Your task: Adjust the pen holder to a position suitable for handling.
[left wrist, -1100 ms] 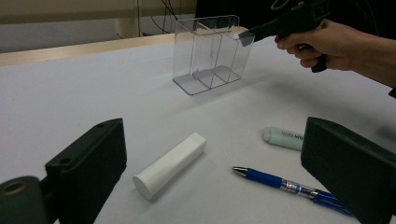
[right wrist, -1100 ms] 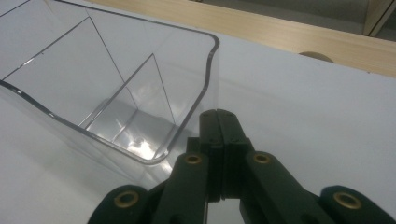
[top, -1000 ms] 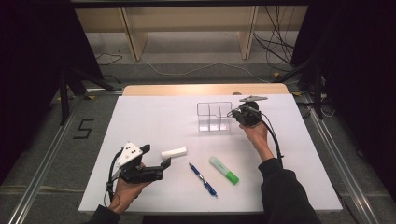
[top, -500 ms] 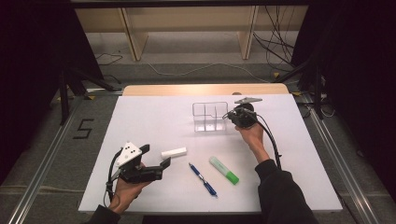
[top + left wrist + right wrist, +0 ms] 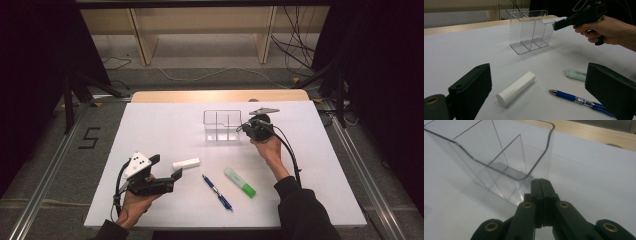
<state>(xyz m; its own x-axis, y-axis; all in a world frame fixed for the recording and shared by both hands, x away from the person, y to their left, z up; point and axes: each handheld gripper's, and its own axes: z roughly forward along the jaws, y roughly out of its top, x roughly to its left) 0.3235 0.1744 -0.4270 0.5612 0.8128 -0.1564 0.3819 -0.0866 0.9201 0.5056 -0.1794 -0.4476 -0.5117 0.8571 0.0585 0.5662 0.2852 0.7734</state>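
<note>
A clear three-compartment organizer (image 5: pixel 222 125) (image 5: pixel 530 30) (image 5: pixel 499 157) stands upright at the back middle of the white table top (image 5: pixel 160 125). My right gripper (image 5: pixel 243 128) (image 5: pixel 556 25) (image 5: pixel 540 181) is shut, its tips pressed against the organizer's right side wall, with nothing seen between the jaws. A white tube (image 5: pixel 186 163) (image 5: pixel 516 87) lies just ahead of my left gripper (image 5: pixel 166 167) (image 5: pixel 539 72), which is open and empty near the front left. A blue pen (image 5: pixel 216 191) (image 5: pixel 579 100) and a green highlighter (image 5: pixel 240 182) (image 5: pixel 575 74) lie at the front middle.
A strip of bare wood (image 5: pixel 220 96) runs along the table's far edge. Behind it stand a wooden shelf frame (image 5: pixel 140 35) and loose cables (image 5: pixel 295 50) on the floor. Metal rails (image 5: pixel 45 195) flank the table on both sides.
My right gripper has slid a little to the left, and the organizer has shifted left with it. The left gripper and the loose items have stayed put.
</note>
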